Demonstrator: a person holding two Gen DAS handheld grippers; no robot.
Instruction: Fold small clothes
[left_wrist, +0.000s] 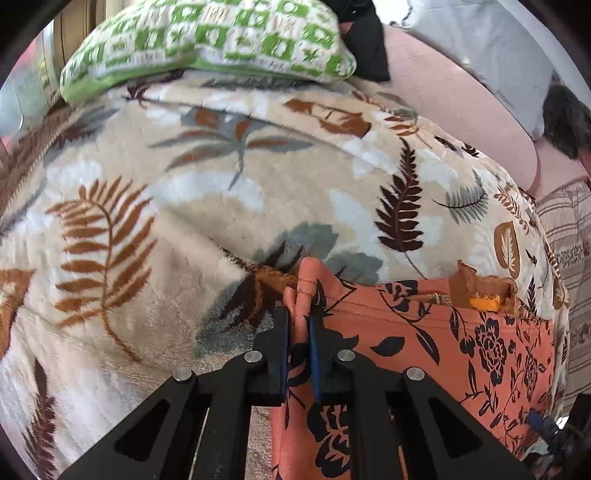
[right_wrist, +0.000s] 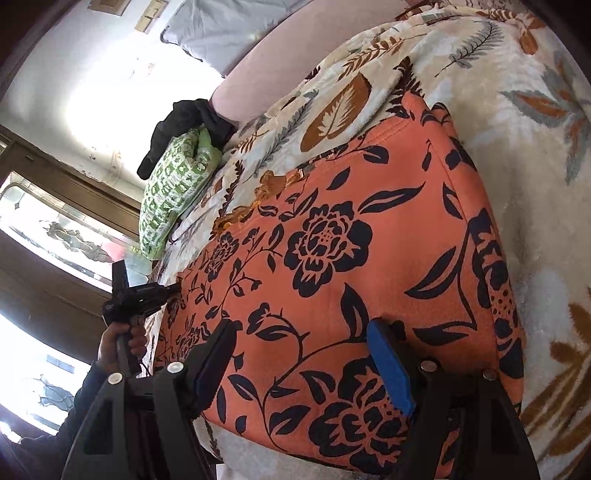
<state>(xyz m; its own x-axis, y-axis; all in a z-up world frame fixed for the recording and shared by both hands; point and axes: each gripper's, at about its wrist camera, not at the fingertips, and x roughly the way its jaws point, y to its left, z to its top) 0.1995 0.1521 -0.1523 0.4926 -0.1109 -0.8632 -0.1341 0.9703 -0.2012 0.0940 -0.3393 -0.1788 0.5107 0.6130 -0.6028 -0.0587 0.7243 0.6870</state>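
An orange garment with black flowers (left_wrist: 443, 339) lies on a leaf-patterned blanket (left_wrist: 184, 206). My left gripper (left_wrist: 298, 314) is shut on a bunched corner of the garment at its left edge. In the right wrist view the garment (right_wrist: 332, 258) lies spread flat, with gold trim (right_wrist: 258, 195) at its far edge. My right gripper (right_wrist: 303, 332) is open just above the garment's near part, with cloth showing between the blue pads (right_wrist: 388, 365). The left gripper (right_wrist: 147, 295) also shows there at the garment's left edge, held by a hand.
A green and white patterned pillow (left_wrist: 207, 40) and a black cloth (left_wrist: 365, 48) lie at the far end of the blanket. A pink surface (left_wrist: 461, 103) and a grey pillow (left_wrist: 491, 44) lie beyond. A wooden-framed window (right_wrist: 55, 229) is at the left.
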